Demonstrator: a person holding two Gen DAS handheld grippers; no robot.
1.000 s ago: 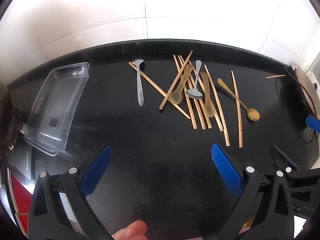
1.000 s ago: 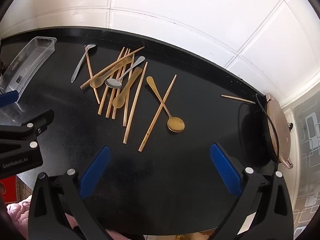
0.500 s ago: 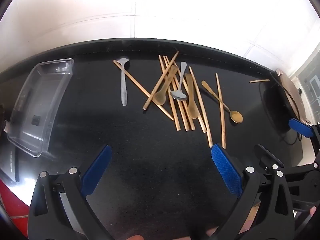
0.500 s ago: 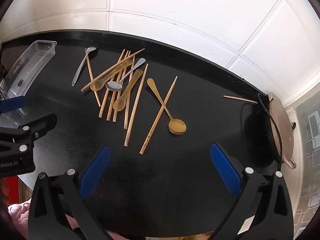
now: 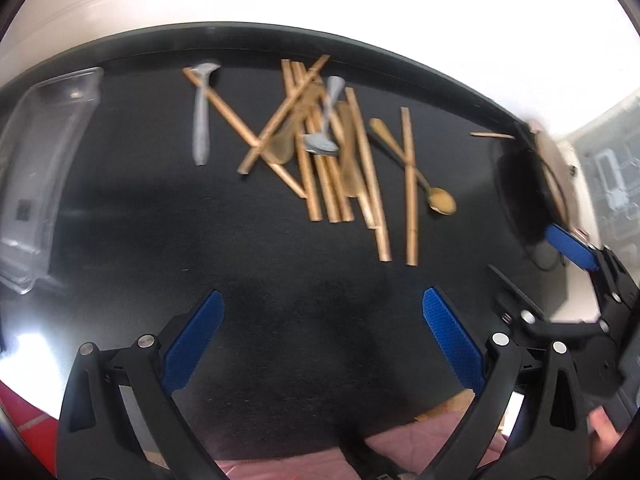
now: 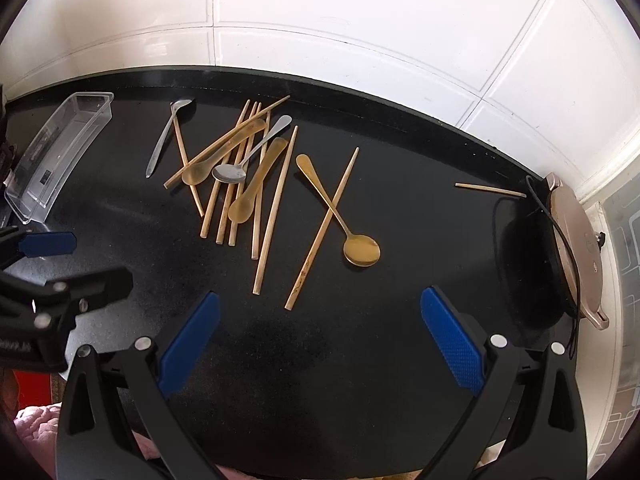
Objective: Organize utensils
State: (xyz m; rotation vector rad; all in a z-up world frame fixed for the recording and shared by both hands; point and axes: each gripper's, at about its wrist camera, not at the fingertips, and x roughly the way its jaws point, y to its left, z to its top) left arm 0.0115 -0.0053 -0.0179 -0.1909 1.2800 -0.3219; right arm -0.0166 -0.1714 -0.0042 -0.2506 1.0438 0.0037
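A heap of wooden chopsticks (image 6: pixel 236 184) lies on the black counter (image 6: pixel 360 360), mixed with wooden spoons and a steel spoon (image 6: pixel 230 173). A second steel spoon (image 6: pixel 164 140) lies left of the heap. A gold spoon (image 6: pixel 360 250) crosses one chopstick on the right. A lone chopstick (image 6: pixel 490 190) lies far right. The heap also shows in the left wrist view (image 5: pixel 332 160). A clear plastic tray (image 6: pixel 56 156) sits at the left, empty. My left gripper (image 5: pixel 320 336) and right gripper (image 6: pixel 318 336) are both open and empty, near the counter's front edge.
A round rose-coloured appliance (image 6: pixel 576 248) with a black cord stands at the counter's right end. White tiled wall (image 6: pixel 360 20) runs behind the counter. Pink cloth (image 5: pixel 400 444) shows below the front edge.
My left gripper has swung right and pulled back a little, so the tray slid to the view's left edge. My right gripper has shifted slightly; the utensils have not moved.
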